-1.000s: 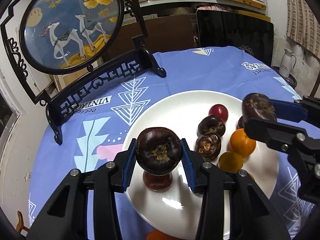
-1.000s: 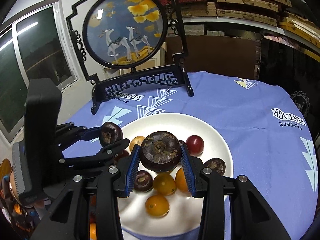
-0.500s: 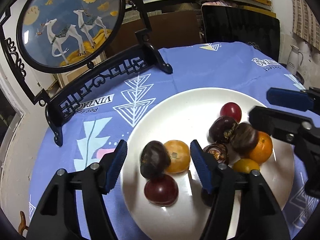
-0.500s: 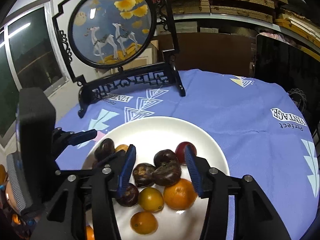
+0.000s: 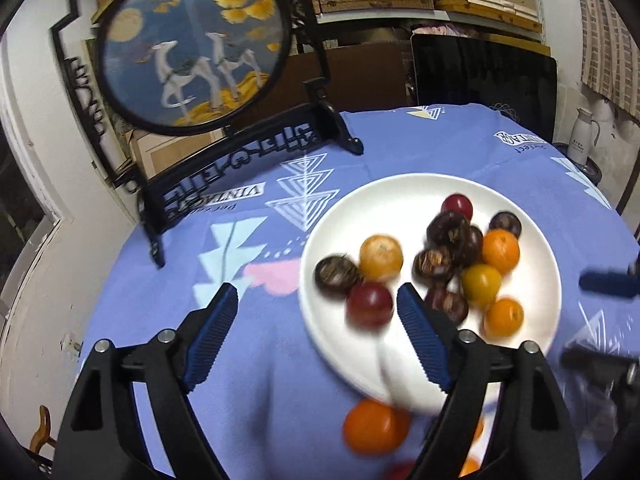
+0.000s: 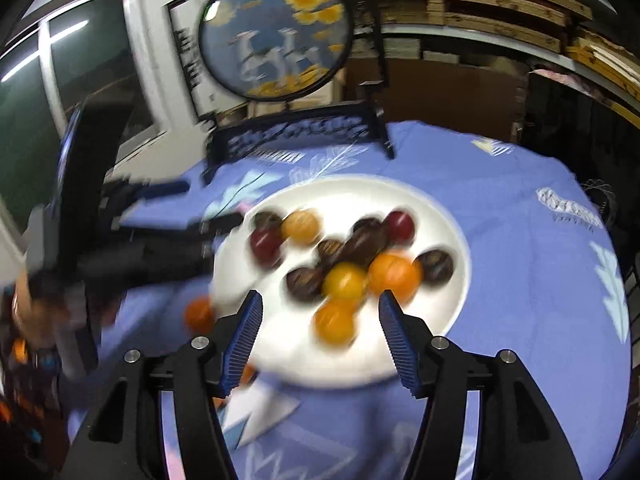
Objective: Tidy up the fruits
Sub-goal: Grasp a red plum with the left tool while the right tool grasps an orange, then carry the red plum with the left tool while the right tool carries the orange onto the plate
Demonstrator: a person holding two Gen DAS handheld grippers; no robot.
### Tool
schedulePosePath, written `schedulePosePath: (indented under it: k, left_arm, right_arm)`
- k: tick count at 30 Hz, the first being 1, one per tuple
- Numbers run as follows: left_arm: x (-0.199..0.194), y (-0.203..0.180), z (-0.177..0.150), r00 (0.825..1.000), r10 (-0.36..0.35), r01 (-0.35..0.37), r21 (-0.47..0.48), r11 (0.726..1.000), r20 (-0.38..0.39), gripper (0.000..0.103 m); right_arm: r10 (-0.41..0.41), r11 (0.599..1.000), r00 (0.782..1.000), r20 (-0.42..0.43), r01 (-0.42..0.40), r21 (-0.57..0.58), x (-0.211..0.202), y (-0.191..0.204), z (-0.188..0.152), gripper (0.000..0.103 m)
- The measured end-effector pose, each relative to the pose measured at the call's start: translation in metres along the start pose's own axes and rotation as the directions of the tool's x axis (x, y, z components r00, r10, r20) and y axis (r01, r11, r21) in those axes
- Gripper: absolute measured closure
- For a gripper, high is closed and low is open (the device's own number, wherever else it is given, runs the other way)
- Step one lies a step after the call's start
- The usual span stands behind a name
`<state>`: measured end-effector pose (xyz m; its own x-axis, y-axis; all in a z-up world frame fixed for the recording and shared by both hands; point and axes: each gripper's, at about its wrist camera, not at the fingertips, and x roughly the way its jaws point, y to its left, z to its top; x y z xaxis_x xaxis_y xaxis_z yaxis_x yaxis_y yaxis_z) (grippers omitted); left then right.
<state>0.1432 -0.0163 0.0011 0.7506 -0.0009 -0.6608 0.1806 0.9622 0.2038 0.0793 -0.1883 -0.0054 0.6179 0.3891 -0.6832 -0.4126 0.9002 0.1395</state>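
Observation:
A white plate (image 5: pixel 340 224) on the blue tablecloth holds several dark mangosteens, oranges and red plums. It also shows in the right wrist view (image 6: pixel 448 320). My left gripper (image 5: pixel 318 304) is open and empty, above the plate's near left edge, close to a red plum (image 5: pixel 369 305) and a mangosteen (image 5: pixel 335 276). My right gripper (image 6: pixel 320 308) is open and empty, above the plate's near edge, over an orange (image 6: pixel 335 323). An orange (image 5: pixel 374 426) lies on the cloth off the plate. Both views are motion-blurred.
A round deer picture on a black carved stand (image 5: pixel 192 52) stands at the back left of the table. A dark chair back (image 5: pixel 480 80) is behind the table. More fruit in a bag (image 6: pixel 24 344) sits at the left edge.
Both grippers let go of their mangosteens onto the plate, opened wide and pulled back and up from it.

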Motion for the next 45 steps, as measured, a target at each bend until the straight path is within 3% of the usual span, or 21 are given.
schedulePosePath:
  k: [6,11,13,14,19,23,27,29,30,31,32,39,45]
  left_arm:
    - [-0.03,0.031,-0.043,0.999,-0.028,0.027,-0.045,0.999,-0.022,0.021]
    - [-0.048,0.048,-0.078,0.999,-0.029,0.027,-0.051,0.998,-0.041,0.02]
    - [-0.051,0.052,-0.088,0.998,-0.034,0.032,-0.048,0.998,-0.05,0.02]
    - [-0.051,0.052,-0.092,0.998,-0.04,0.038,-0.045,0.998,-0.055,0.02]
    - [-0.052,0.036,-0.108,0.989,-0.117,0.117,-0.001,0.993,-0.087,0.02]
    - [-0.043,0.001,-0.114,0.979,-0.174,0.182,0.071,0.981,-0.11,0.02]
    - [-0.029,-0.023,-0.111,0.97,-0.206,0.218,0.084,0.972,-0.128,0.023]
    - [-0.019,-0.03,-0.108,0.968,-0.208,0.22,0.08,0.972,-0.141,0.027]
    - [-0.014,-0.032,-0.107,0.965,-0.211,0.224,0.075,0.972,-0.153,0.039]
    - [-0.011,-0.032,-0.106,0.961,-0.219,0.233,0.07,0.97,-0.168,0.061]
    - [-0.007,-0.032,-0.107,0.949,-0.247,0.262,0.056,0.963,-0.196,0.073]
    - [-0.033,-0.027,-0.109,0.968,-0.199,0.214,0.086,0.973,-0.153,0.073]
    - [-0.068,-0.031,-0.096,0.993,-0.102,0.107,0.088,0.99,-0.061,0.072]
  right_arm:
    - [0.049,0.99,0.991,-0.122,-0.065,-0.129,0.014,0.057,-0.049,0.042]
    - [0.065,0.988,0.979,-0.193,-0.091,-0.128,0.046,0.08,-0.058,0.042]
    - [0.065,0.987,0.98,-0.189,-0.09,-0.129,0.053,0.084,-0.058,0.051]
    - [0.062,0.987,0.98,-0.187,-0.088,-0.133,0.057,0.084,-0.058,0.066]
    - [0.065,0.985,0.986,-0.156,-0.088,-0.146,0.037,0.081,-0.063,0.066]
    - [0.031,0.992,0.992,-0.119,-0.044,-0.115,0.01,0.06,-0.066,0.066]
    - [0.02,0.996,0.993,-0.114,-0.029,-0.084,-0.003,0.046,-0.072,0.066]
    - [0.017,0.997,0.993,-0.117,-0.025,-0.072,-0.002,0.04,-0.075,0.066]
    - [0.018,0.997,0.993,-0.118,-0.026,-0.067,-0.003,0.039,-0.077,0.066]
    - [0.019,0.998,0.993,-0.118,-0.026,-0.063,-0.002,0.038,-0.078,0.066]
    - [0.022,0.998,0.993,-0.119,-0.029,-0.057,-0.001,0.037,-0.079,0.066]
    - [0.037,0.998,0.994,-0.103,-0.042,-0.056,-0.006,0.041,-0.084,0.066]
    - [0.04,0.997,0.999,-0.031,-0.042,-0.066,-0.03,0.053,-0.076,0.066]
